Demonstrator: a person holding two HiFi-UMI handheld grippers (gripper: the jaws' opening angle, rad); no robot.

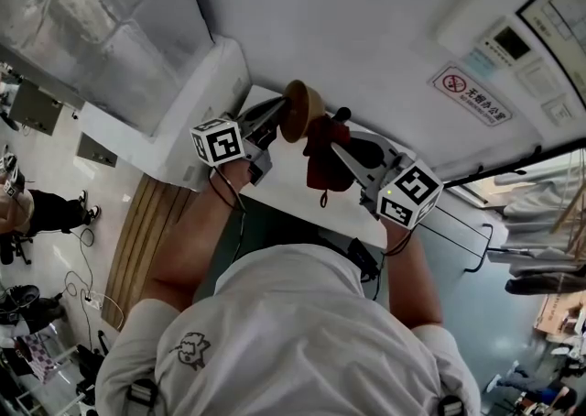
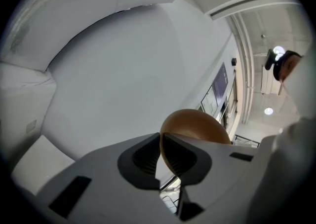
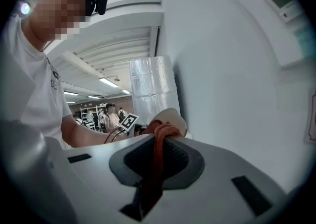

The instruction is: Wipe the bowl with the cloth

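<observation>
A brown bowl [image 1: 300,110] hangs in the air on its side, above a white table [image 1: 293,187]. My left gripper [image 1: 287,108] is shut on its rim; in the left gripper view the bowl [image 2: 195,125] bulges out beyond the closed jaws. My right gripper [image 1: 331,141] is shut on a dark red cloth [image 1: 323,156], which hangs bunched just right of the bowl and touches it. The right gripper view shows the red cloth [image 3: 159,156] pinched between the pads, with the bowl's pale inside [image 3: 170,119] right behind it.
A white wall fills the space beyond the table, with a no-smoking sign [image 1: 472,93] and a control panel [image 1: 504,42] on it. A silver insulated duct [image 1: 87,34] runs at the upper left. A white ledge [image 1: 188,116] borders the table's left side. People stand far off.
</observation>
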